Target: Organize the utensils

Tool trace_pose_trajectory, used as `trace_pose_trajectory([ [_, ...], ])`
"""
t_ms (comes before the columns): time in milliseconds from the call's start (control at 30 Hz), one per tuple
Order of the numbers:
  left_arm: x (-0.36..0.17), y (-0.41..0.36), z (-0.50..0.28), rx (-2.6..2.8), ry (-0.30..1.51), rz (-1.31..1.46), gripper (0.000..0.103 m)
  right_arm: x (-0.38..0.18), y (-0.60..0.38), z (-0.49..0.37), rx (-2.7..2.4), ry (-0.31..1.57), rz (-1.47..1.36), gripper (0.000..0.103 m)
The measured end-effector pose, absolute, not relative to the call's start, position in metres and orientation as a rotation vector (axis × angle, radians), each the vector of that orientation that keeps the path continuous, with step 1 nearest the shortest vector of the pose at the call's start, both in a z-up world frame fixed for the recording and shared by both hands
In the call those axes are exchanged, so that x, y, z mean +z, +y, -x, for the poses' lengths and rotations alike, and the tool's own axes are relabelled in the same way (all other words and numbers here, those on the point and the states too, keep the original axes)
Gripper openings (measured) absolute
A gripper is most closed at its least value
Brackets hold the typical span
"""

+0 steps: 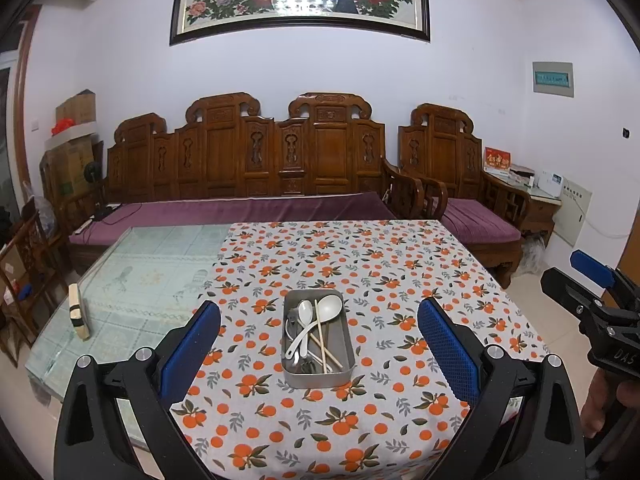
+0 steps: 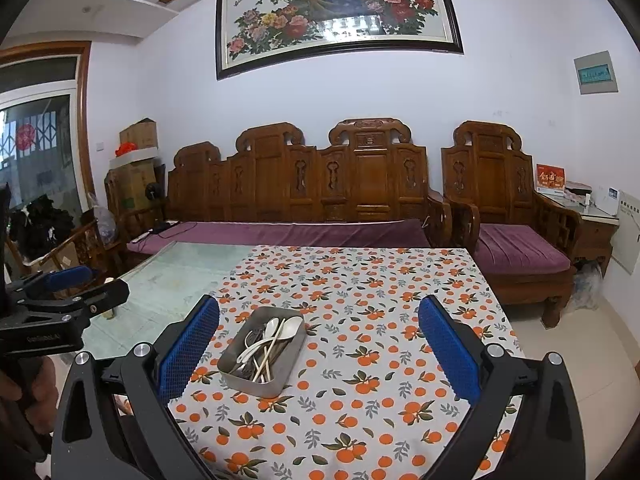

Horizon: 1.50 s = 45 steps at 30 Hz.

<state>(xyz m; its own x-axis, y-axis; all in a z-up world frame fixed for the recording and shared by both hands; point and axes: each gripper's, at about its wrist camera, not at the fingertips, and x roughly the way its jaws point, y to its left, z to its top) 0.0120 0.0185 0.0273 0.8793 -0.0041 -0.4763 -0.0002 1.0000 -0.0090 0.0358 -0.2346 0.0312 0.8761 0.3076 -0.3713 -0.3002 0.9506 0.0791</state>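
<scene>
**user1:** Both tongs sit right up close to the lens. Left tongs (image 1: 319,344) are spread wide with nothing between the blue pads, hanging over the tabletop (image 1: 400,264) and its orange-print cloth. Right tongs (image 2: 319,344) are the same, gaping and empty.

**user2:** Where's the stuff to sort?

**user1:** All in one metal tray (image 1: 318,376). From the left wrist view it sits dead centre between the fingers, just ahead of them. From the right wrist view the tray (image 2: 256,384) is ahead and toward the left finger, turned at an angle.

**user2:** What's in it?

**user1:** Two white spoons (image 1: 316,316) crossed over each other, a pair of wooden chopsticks (image 1: 326,340) lying lengthwise, and some metal cutlery (image 1: 292,324) underneath on the left side. Can't tell exactly which pieces, they're buried.

**user2:** Anything else around?

**user1:** Far off to the left of the left tongs, on the bare glass part of the tabletop, a small pale block (image 1: 78,312) stands upright. A carved wooden sofa (image 1: 248,160) is behind the table.
</scene>
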Motion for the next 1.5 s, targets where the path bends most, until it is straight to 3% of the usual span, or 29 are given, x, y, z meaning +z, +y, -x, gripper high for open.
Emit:
trace_pose_trajectory([
  [1500, 0.0281, 0.0173, -0.0118, 0.006, 0.484, 0.013, 0.095, 0.0289, -0.2293, -0.0345, 0.313, 0.387, -0.020, 0.100],
])
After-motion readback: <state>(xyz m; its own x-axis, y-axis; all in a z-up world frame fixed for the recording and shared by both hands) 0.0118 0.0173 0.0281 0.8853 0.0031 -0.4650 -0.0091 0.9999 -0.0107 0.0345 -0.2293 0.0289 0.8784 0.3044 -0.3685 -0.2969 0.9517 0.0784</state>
